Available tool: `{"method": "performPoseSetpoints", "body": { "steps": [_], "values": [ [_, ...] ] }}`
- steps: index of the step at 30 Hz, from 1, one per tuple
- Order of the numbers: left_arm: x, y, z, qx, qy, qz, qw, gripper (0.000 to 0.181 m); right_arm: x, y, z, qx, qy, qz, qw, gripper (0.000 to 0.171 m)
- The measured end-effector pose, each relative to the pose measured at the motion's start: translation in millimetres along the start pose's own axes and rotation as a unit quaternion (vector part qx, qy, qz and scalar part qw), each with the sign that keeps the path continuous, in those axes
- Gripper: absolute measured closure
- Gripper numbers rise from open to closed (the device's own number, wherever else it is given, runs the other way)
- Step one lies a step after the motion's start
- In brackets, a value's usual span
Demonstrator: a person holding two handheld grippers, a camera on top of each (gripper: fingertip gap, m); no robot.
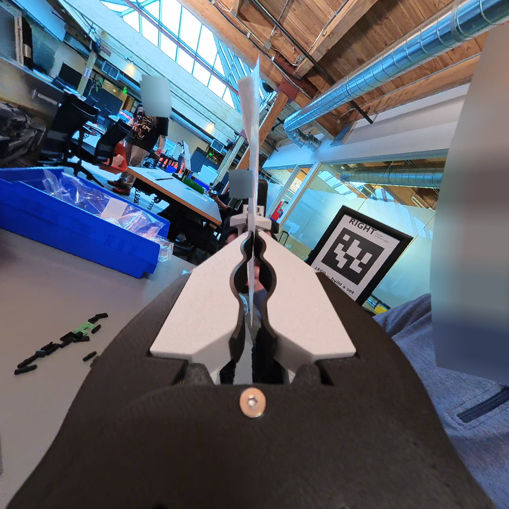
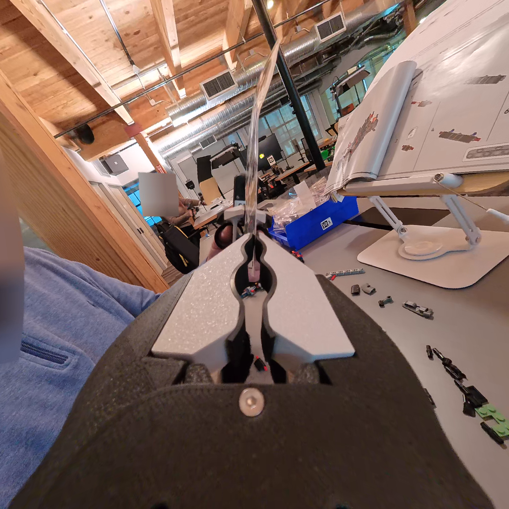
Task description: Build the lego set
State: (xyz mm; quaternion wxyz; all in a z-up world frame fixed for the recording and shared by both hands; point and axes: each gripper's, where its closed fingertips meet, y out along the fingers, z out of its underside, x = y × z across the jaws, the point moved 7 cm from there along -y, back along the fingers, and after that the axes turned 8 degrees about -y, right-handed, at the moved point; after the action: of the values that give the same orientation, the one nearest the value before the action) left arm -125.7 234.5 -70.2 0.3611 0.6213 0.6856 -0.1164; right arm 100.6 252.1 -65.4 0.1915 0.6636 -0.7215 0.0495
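Observation:
My left gripper (image 1: pixel 252 237) is shut on a thin clear plastic bag (image 1: pixel 252 124), seen edge on and rising above the fingertips. My right gripper (image 2: pixel 254 237) is shut on the same clear bag (image 2: pixel 257 124), also edge on. Each view shows the other gripper's grey tips just beyond the bag, facing mine. Both are held above the grey table (image 2: pixel 385 344). Loose black pins (image 2: pixel 454 374), green plates (image 2: pixel 493 416) and grey pieces (image 2: pixel 417 308) lie on the table to the right. In the left wrist view, black pins and a green piece (image 1: pixel 82 329) lie at lower left.
An open instruction booklet (image 2: pixel 440 110) rests on a white stand (image 2: pixel 440 256) at the right. A blue bin (image 1: pixel 68 220) with clear bags sits at the table's far side, also in the right wrist view (image 2: pixel 316 225). A framed marker sign (image 1: pixel 355 256) stands nearby. The operator's blue sleeve (image 2: pixel 68 303) is close. One gripper's finger ends stand about 10 centimeters off the other's. The green piece (image 1: pixel 82 329) is about equally far from each gripper, around 30 centimeters. My right wrist view (image 2: pixel 494 420) looks at it from another angle.

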Motion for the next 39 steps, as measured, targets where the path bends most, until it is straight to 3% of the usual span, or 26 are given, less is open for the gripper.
{"method": "performPoseSetpoints", "body": {
  "steps": [1, 14, 26, 27, 30, 33, 39],
  "values": [
    [0.9, -0.5, 2.7, 0.0, -0.003, -0.002, 1.0, 0.181, -0.5, -0.3, 0.0, -0.002, 0.001, 0.0, 1.0, 0.171],
    [5.6, -1.6, 32.2, -0.006, -0.034, -0.006, 0.999, 0.181, -1.7, -3.2, -2.0, -0.013, 0.002, 0.007, 1.0, 0.171],
    [4.6, 0.0, 38.4, -0.004, -0.037, -0.006, 0.999, 0.181, -0.8, -3.2, -3.2, -0.022, -0.007, 0.019, 1.0, 0.171],
    [4.6, -0.1, 38.1, -0.008, -0.032, -0.011, 0.999, 0.181, -0.8, -2.4, -2.1, -0.021, -0.005, 0.022, 1.0, 0.169],
    [2.9, -2.2, 34.3, -0.032, -0.017, -0.016, 0.999, 0.181, -5.3, 0.2, 4.9, -0.025, 0.022, 0.023, 0.999, 0.139],
    [2.9, -3.9, 31.8, -0.058, -0.005, -0.023, 0.998, 0.181, -8.2, 6.6, 19.7, -0.024, 0.058, 0.004, 0.998, 0.127],
    [2.0, -3.8, 32.2, -0.084, 0.019, -0.019, 0.996, 0.181, 7.9, 28.9, 48.0, -0.023, 0.073, -0.047, 0.996, 0.139]
  ]
}}
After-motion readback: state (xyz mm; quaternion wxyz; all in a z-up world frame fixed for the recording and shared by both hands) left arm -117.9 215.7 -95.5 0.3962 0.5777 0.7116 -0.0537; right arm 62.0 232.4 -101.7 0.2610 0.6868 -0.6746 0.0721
